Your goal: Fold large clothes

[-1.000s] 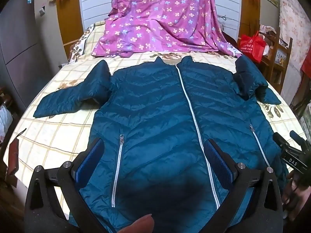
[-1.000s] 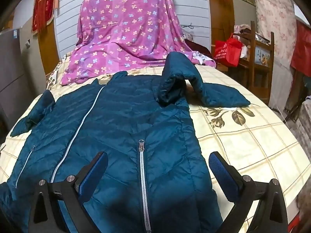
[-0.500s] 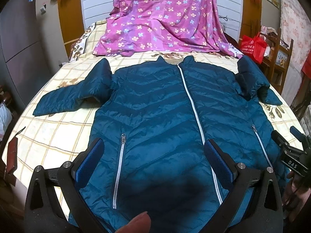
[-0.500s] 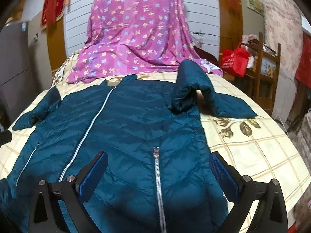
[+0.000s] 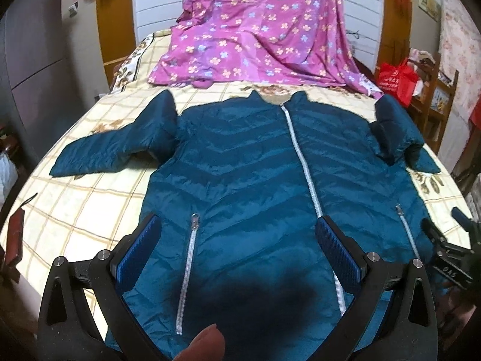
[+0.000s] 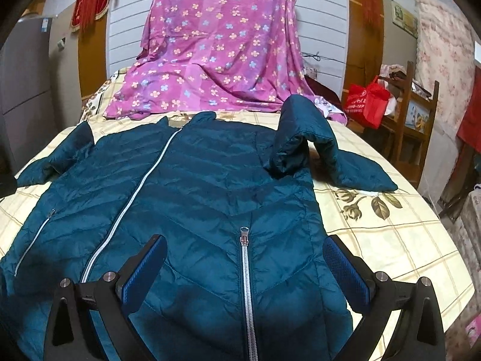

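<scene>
A teal quilted jacket (image 5: 246, 174) lies front up and zipped on the bed, collar toward the far end. Its left sleeve (image 5: 114, 150) stretches out flat. Its right sleeve (image 6: 306, 141) is humped up and bent at the shoulder, cuff lying on the sheet. My left gripper (image 5: 237, 237) hovers open above the jacket's lower left front, over the pocket zip (image 5: 188, 267). My right gripper (image 6: 245, 258) hovers open above the lower right front, astride the other pocket zip (image 6: 248, 279). Neither holds cloth. The right gripper's body (image 5: 448, 255) shows at the left view's right edge.
The bed (image 6: 390, 240) has a cream checked sheet with flower prints. A purple flowered cloth (image 5: 258, 30) drapes over the headboard end. A red bag (image 6: 365, 102) and wooden shelf (image 6: 421, 126) stand at the right. A grey cabinet (image 5: 27, 69) stands left. A fingertip (image 5: 204, 346) shows below.
Both grippers have pulled back and risen slightly, so the jacket sits lower and more centred in each view. The jacket has not moved. Both grippers stay open.
</scene>
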The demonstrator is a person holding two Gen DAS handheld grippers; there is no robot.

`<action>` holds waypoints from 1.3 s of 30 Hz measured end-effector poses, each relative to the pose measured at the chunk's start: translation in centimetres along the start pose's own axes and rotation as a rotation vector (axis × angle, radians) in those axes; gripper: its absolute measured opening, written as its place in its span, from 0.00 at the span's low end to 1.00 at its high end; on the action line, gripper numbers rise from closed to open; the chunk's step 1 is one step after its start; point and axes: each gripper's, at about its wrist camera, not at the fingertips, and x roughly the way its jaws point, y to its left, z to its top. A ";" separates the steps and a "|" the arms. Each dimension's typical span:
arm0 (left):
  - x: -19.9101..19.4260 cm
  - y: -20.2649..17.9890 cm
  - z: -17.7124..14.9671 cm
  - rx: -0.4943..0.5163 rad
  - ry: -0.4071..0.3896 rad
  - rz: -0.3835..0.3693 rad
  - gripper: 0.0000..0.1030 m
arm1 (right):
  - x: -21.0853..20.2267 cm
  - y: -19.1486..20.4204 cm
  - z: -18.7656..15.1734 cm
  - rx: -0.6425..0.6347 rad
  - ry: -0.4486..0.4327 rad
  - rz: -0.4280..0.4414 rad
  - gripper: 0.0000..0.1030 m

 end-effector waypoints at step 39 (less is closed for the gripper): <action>4.9 2.4 -1.1 0.049 -0.042 -0.041 1.00 | 1.1 3.4 0.1 -0.116 0.011 -0.057 1.00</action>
